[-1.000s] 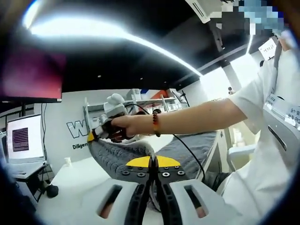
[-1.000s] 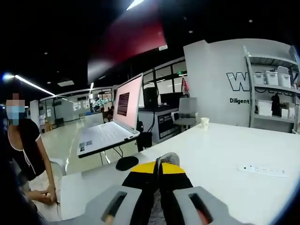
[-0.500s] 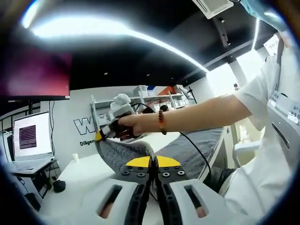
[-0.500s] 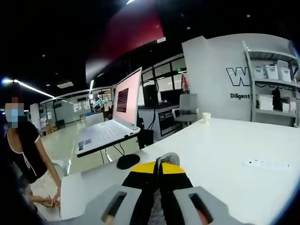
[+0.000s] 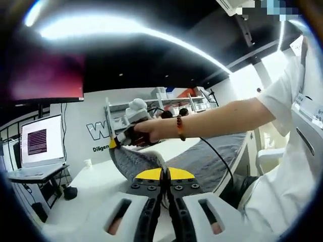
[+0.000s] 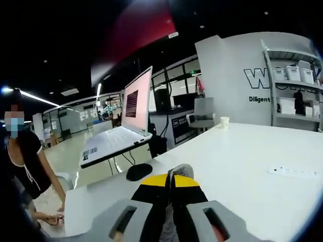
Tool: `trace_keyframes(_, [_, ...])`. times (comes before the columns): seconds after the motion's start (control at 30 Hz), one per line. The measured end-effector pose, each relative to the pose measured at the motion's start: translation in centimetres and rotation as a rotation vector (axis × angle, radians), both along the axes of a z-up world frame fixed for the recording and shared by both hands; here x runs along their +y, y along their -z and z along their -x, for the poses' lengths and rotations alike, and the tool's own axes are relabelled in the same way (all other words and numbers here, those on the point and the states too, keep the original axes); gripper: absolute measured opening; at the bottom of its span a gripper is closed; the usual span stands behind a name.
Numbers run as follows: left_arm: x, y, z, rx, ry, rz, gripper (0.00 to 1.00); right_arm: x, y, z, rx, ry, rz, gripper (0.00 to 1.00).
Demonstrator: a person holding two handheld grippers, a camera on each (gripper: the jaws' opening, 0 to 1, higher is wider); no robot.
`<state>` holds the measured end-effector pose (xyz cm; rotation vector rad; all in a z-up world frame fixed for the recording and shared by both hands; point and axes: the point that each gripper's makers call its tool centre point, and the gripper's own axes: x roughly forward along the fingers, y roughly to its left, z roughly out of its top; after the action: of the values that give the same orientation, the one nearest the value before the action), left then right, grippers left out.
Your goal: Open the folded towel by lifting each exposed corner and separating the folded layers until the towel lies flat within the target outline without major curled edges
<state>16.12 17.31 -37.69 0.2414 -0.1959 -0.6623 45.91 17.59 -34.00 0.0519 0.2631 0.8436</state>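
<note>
Left gripper [image 5: 164, 174] jaws are clamped on the grey towel [image 5: 202, 159], which is held up off the white table [image 5: 96, 181] and stretched across to the right gripper [image 5: 117, 143]. Right gripper [image 6: 170, 177] jaws are pinched on a towel corner [image 6: 180, 171]. An open laptop [image 6: 123, 128] and mouse [image 6: 139, 171] are seen at the table edge.

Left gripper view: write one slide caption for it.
Both tongs pinch the grey towel, stretching it above the white table.
</note>
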Motion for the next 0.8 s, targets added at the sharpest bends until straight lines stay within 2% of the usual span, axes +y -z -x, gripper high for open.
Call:
trace_keyframes(0.1, [0.4,0.2,-0.1,0.005,-0.017,0.0,0.01,0.8,-0.1,-0.3,0.001,-0.003,0.003,0.0])
trace_keyframes(0.3, [1.0,0.7,-0.1,0.02,-0.031,-0.014,0.01,1.8,0.4,0.5,-0.008,-0.015,0.018,0.0])
trace_keyframes(0.6, [2.5,1.6,-0.1,0.048,-0.082,-0.026,0.01,2.5,1.0,0.3,-0.001,-0.024,0.032,0.0])
trace_keyframes(0.8, [2.7,2.2,-0.2,0.067,-0.089,-0.053,0.01,3.1,1.1,0.5,-0.005,-0.037,0.035,0.0])
